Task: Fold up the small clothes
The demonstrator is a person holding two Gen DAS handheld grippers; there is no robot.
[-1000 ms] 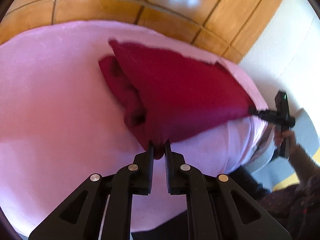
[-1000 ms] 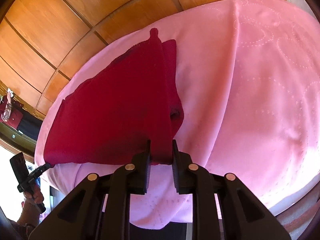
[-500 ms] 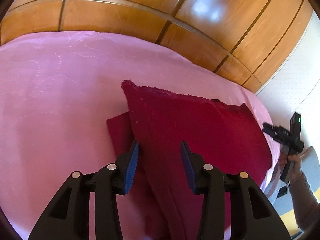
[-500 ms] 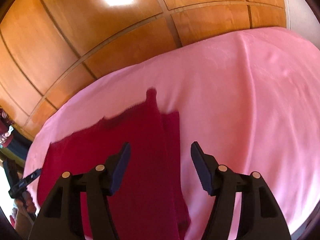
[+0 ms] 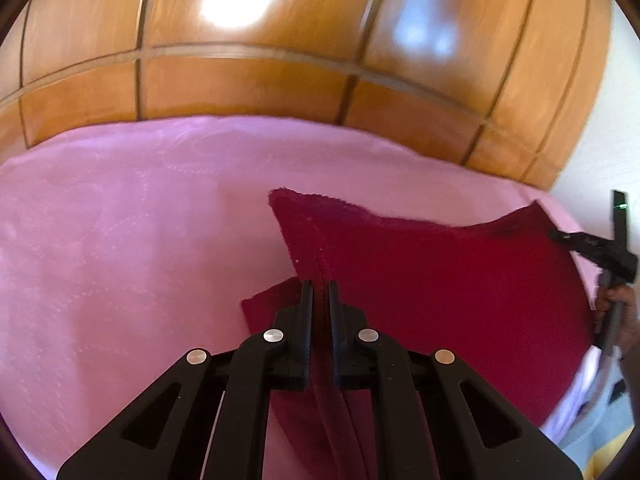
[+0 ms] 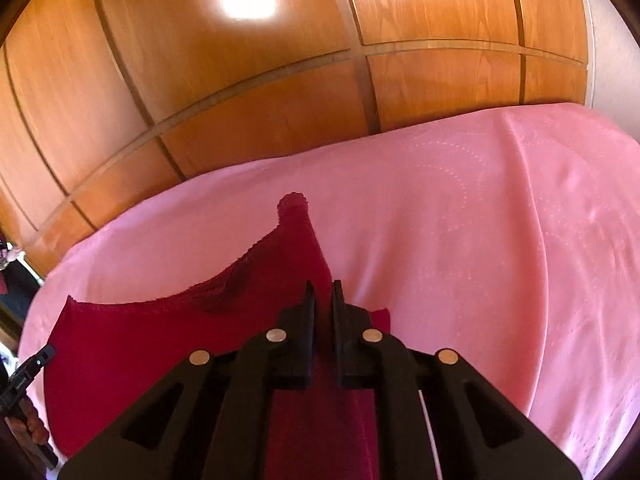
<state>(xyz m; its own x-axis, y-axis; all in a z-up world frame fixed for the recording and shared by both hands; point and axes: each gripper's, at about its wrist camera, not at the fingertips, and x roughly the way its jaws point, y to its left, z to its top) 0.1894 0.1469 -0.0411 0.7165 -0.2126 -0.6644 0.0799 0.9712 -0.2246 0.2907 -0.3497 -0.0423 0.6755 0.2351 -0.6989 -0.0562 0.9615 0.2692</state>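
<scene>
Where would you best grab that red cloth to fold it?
By its near edge, coming from the front, one gripper toward each end. The red cloth lies flat on the pink sheet, so only edges offer a pinch; the left gripper and right gripper already clamp there.

The dark red cloth (image 5: pixel 440 280) — a small fleecy garment — lies on the pink bed cover (image 5: pixel 120 240), partly doubled over itself, one far corner peaked up and its upper edge sagging between raised ends.
</scene>
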